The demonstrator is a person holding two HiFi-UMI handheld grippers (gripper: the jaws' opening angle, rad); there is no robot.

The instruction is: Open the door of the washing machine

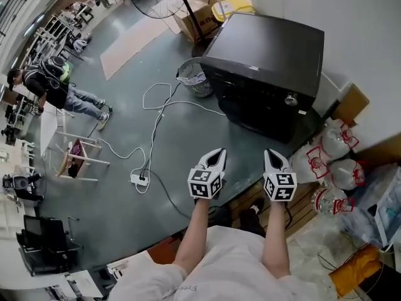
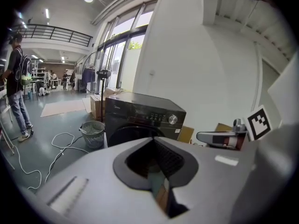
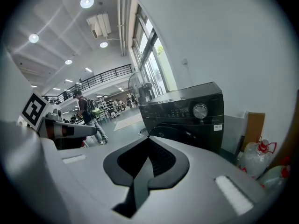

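Grey floor (image 1: 188, 137); black front-loading washing machine (image 1: 263, 61) ahead, round door (image 1: 250, 116) shut. Approach step, I judge: left tongs (image 1: 216, 154) & right tongs (image 1: 271, 155) pressed together, empty, well apart from it. Nxt: close in, hook door edge.

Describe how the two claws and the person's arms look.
Both the left claw and right claw are white shells with black ribbed insides, tapering to a point, each carrying a white cube with black square markers. No cables show. The person wears a light short-sleeved shirt.
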